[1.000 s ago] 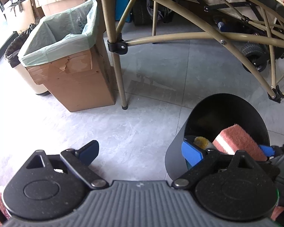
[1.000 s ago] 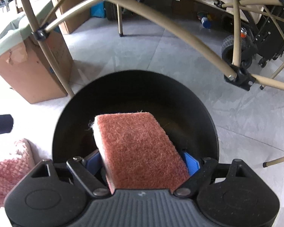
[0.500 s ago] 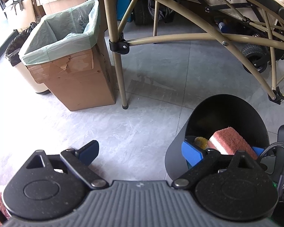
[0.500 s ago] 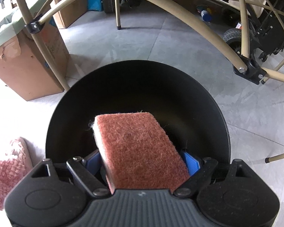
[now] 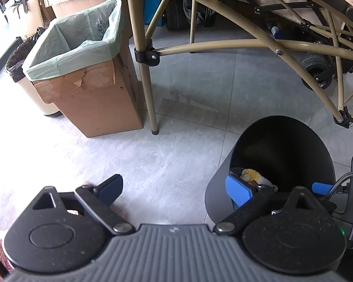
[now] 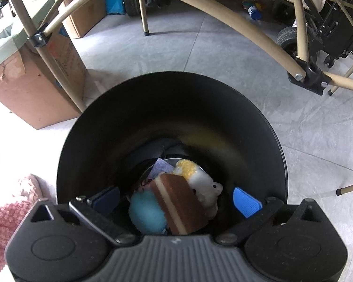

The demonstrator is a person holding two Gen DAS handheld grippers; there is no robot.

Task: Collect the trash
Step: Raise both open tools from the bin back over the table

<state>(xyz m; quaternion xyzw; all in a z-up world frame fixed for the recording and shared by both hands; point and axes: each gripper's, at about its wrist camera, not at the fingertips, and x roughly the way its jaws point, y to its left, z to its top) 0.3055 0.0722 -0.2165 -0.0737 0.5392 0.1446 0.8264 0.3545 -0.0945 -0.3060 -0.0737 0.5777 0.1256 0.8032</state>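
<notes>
A: Where do we find the brown scouring sponge with its pale middle layer?

B: We see it low in the right wrist frame, lying tilted inside the round black plastic bin, resting against a fuzzy turquoise ball on its left and a white-and-yellow plush toy on its right. A lilac scrap lies just behind them.

A: And our right hand-held gripper?

B: We see its 2 blue pads spread wide at the bin's mouth, 1 on each side of the sponge, touching nothing.

A: What of our left hand-held gripper?

B: Wide too, holding nothing, at the bottom of the left wrist frame. Its right pad overlaps the near rim of the bin; whether they touch we cannot tell. The plush peeks out there.

A: Anything else around us?

B: In the upper left stands a cardboard box lined with a pale green bag, beside a tan folding-frame leg on the grey tiled floor. A pink fluffy cloth lies at the lower left in the right wrist frame.
</notes>
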